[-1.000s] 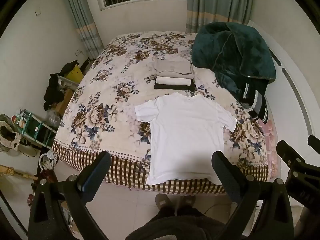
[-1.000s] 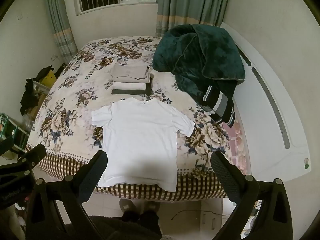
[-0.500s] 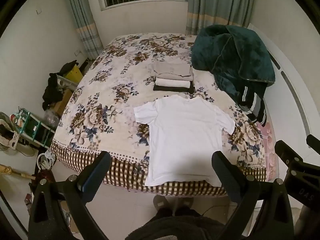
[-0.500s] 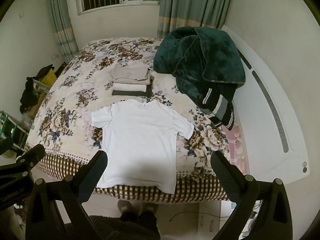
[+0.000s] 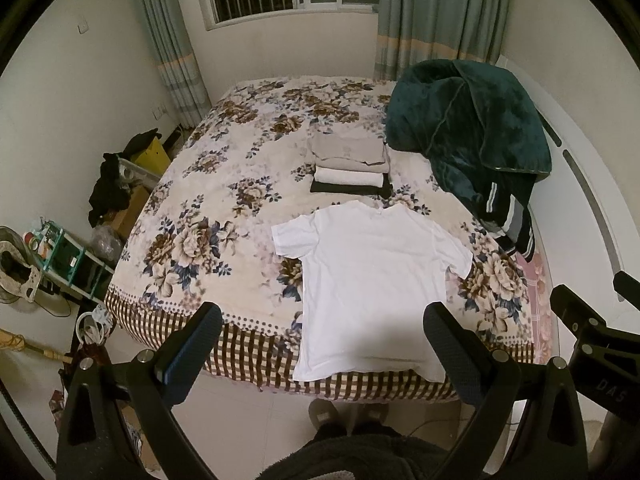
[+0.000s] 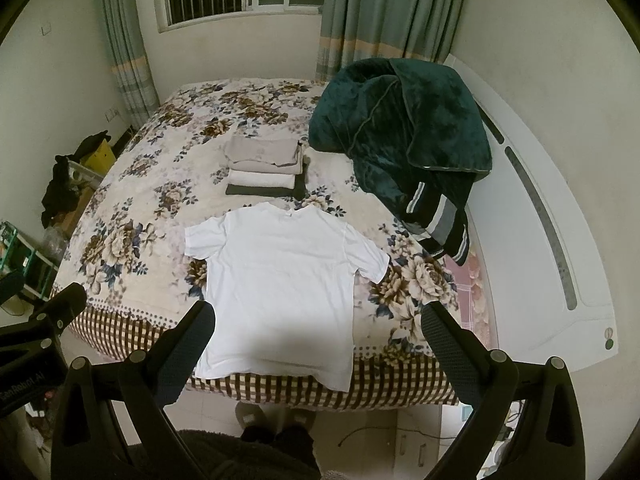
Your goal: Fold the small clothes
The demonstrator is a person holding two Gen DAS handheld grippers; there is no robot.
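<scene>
A white T-shirt (image 5: 372, 284) lies flat and spread out on the floral bed, collar away from me, hem at the near edge; it also shows in the right wrist view (image 6: 284, 284). My left gripper (image 5: 322, 324) is open and empty, held in the air above the bed's near edge. My right gripper (image 6: 318, 322) is open and empty, at a like height to its right. Neither touches the shirt. A stack of folded clothes (image 5: 350, 164) lies beyond the collar, also in the right wrist view (image 6: 264, 166).
A dark green blanket with striped clothing (image 5: 476, 136) is heaped at the bed's right side (image 6: 408, 132). A white headboard (image 6: 536, 240) runs along the right. Clutter, a yellow box and a shelf (image 5: 64, 256) stand on the floor at left. My feet (image 5: 348, 416) are by the bed's edge.
Both grippers have risen and pulled back slightly, so the bed and shirt sit a little lower in view. Both stay open. The shirt has not moved.
</scene>
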